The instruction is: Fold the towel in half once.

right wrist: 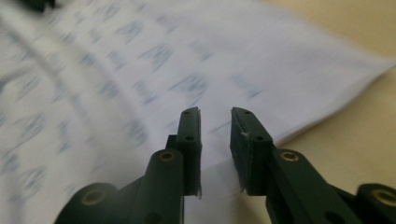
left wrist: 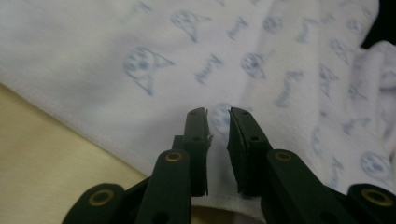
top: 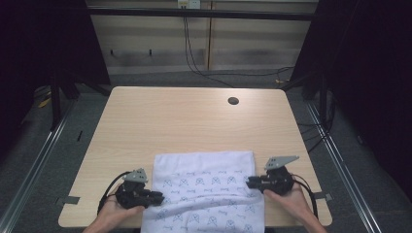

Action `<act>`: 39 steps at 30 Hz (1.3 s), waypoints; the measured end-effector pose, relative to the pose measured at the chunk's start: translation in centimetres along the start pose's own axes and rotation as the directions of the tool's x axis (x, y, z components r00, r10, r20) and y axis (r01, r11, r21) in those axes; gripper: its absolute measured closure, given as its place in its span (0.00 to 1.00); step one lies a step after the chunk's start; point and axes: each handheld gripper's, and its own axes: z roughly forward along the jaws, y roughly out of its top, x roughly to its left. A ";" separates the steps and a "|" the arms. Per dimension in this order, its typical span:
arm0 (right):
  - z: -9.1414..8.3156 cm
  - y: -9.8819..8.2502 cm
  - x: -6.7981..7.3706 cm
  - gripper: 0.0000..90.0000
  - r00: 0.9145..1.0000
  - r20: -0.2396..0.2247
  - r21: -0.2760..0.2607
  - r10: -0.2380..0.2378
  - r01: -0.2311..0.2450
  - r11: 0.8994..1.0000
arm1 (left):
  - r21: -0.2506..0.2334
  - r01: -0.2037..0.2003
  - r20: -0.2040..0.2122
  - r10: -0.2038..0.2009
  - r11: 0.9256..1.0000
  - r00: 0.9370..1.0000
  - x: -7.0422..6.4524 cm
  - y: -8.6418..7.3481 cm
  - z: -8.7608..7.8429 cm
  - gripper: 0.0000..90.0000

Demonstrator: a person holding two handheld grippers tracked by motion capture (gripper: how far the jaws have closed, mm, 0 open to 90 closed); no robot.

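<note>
A white cloth printed with small blue figures lies flat on the near part of the wooden table, its near end reaching the table's front edge. My left gripper lies at the cloth's left edge, pointing right over it. In the left gripper view the jaws stand slightly apart above the cloth, with nothing pinched. My right gripper is at the cloth's right edge, pointing left. Its jaws also stand apart over the cloth, which looks blurred.
A dark round hole sits in the tabletop at the far right. Black cables run down the back wall to the floor. Metal rails flank the table on both sides. Bare wood stretches beyond the cloth.
</note>
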 end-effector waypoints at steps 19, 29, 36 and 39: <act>4.7 3.1 -7.2 0.57 0.985 0.169 0.006 0.038 -0.040 0.999 | -0.133 0.092 -0.235 -0.122 0.987 0.964 8.3 3.6 0.6 0.64; 5.2 3.2 -5.9 0.95 0.991 0.133 0.013 -0.007 0.006 1.000 | -0.100 0.051 -0.276 -0.077 0.994 0.958 7.9 3.8 1.6 0.51; 4.8 2.8 -6.3 0.96 0.995 0.080 0.003 0.063 -0.063 0.998 | -0.105 0.022 -0.263 -0.049 0.994 0.963 7.7 3.9 2.1 0.47; 4.5 2.8 -6.4 0.96 0.994 0.084 0.003 0.070 -0.070 0.998 | -0.086 -0.013 -0.238 -0.008 0.996 0.971 7.2 4.0 2.4 0.55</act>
